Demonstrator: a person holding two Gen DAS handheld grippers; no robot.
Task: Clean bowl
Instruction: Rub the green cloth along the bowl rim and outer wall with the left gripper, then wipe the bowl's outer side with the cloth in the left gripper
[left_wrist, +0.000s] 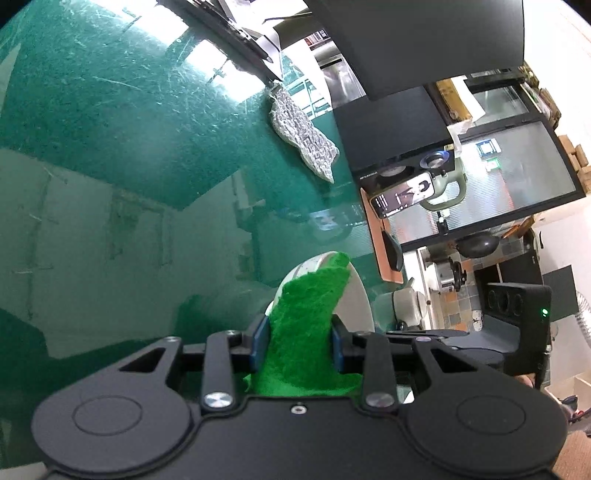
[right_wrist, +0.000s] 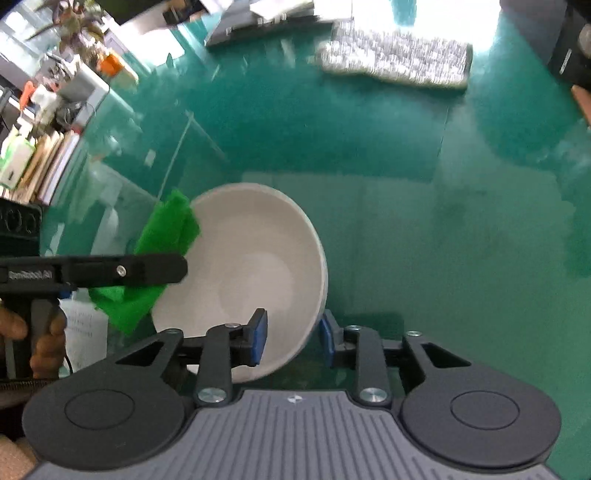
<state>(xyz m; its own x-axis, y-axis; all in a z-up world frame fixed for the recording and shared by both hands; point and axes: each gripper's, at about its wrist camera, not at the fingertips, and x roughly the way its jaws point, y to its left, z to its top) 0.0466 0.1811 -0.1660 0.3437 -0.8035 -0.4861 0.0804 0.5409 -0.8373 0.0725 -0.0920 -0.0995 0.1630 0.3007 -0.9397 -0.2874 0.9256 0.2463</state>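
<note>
Bowl (right_wrist: 255, 269), white and tilted, sits at the near middle of the green worktop (right_wrist: 424, 229) in the right wrist view, its open side turned up toward the camera. Right tongs (right_wrist: 293, 336) clamp its near rim: one blue pad lies inside the bowl, the other outside against the wall. Left tongs (left_wrist: 298, 341) are clenched on a green scouring pad (left_wrist: 308, 310), which stands up between the blue fingers (left_wrist: 260, 341). In the right wrist view the pad (right_wrist: 166, 229) reaches in from the left and its far corner lies over the bowl's left rim. In the left wrist view the bowl (left_wrist: 354, 295) shows only as a white edge just behind the pad. A hand (right_wrist: 40, 332) grips the left tool's handle at the left edge. A grey cloth (right_wrist: 395, 59) lies flat at the far side of the worktop, well apart from the bowl.
</note>
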